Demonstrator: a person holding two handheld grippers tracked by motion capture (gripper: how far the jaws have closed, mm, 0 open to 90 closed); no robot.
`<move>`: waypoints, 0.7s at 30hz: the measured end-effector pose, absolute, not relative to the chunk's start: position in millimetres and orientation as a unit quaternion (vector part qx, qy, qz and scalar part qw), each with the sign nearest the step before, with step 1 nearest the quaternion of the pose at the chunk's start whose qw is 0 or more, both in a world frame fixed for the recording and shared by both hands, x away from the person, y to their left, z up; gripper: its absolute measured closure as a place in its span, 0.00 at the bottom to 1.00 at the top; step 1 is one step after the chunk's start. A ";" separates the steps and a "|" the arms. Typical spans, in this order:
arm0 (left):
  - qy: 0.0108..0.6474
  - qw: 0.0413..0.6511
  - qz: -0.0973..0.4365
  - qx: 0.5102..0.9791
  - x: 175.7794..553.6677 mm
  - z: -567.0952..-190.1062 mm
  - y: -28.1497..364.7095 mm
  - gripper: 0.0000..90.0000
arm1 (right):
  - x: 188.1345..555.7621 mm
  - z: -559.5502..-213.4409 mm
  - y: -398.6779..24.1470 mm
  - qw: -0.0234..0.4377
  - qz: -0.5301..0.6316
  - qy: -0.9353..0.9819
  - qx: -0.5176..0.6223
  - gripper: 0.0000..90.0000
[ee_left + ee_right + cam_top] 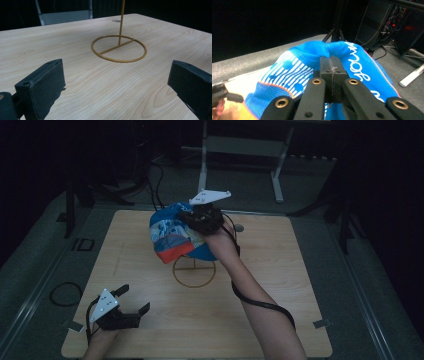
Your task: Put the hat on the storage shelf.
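My right gripper point(200, 215) pinches the blue cap point(172, 237) atop the yellow stand point(119, 47), not yet released, while my left gripper point(131, 302) waits wide on the desk point(280, 290).

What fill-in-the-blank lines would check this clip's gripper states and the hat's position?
1. The right gripper is shut on the ____.
2. The left gripper has its fingers ____.
3. The hat hangs over the ring-based ____.
4. The stand rests on the wooden ____.

Missing: hat; open; stand; table
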State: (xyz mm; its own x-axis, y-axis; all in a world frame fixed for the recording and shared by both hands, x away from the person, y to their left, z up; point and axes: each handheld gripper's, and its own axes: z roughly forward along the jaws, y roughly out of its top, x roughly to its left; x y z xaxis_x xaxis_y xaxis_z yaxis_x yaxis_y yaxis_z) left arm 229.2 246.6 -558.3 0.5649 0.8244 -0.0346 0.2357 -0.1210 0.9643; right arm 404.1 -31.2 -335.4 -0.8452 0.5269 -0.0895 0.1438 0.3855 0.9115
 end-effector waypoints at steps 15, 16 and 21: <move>0.382 0.538 0.267 0.702 231.1 -562.1 246.3 0.02 | 393.9 -354.3 -72.4 0.185 0.530 0.796 0.227 1.00; 0.382 0.539 0.267 0.702 231.0 -562.4 246.4 0.02 | 392.7 -355.1 -74.5 0.183 0.530 0.796 0.229 1.00; 0.384 0.538 0.263 0.703 230.5 -563.2 246.9 0.02 | 393.2 -362.0 -82.4 0.176 0.533 0.792 0.240 0.99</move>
State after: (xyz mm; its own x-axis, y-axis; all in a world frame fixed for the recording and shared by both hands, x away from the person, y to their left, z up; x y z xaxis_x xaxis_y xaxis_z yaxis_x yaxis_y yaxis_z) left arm 230.5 246.9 -563.2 0.5666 0.8229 -0.0426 0.2563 -0.1269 0.9582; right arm 393.2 -82.4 -362.0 -0.8231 0.5675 -0.0225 0.1930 0.3167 0.9287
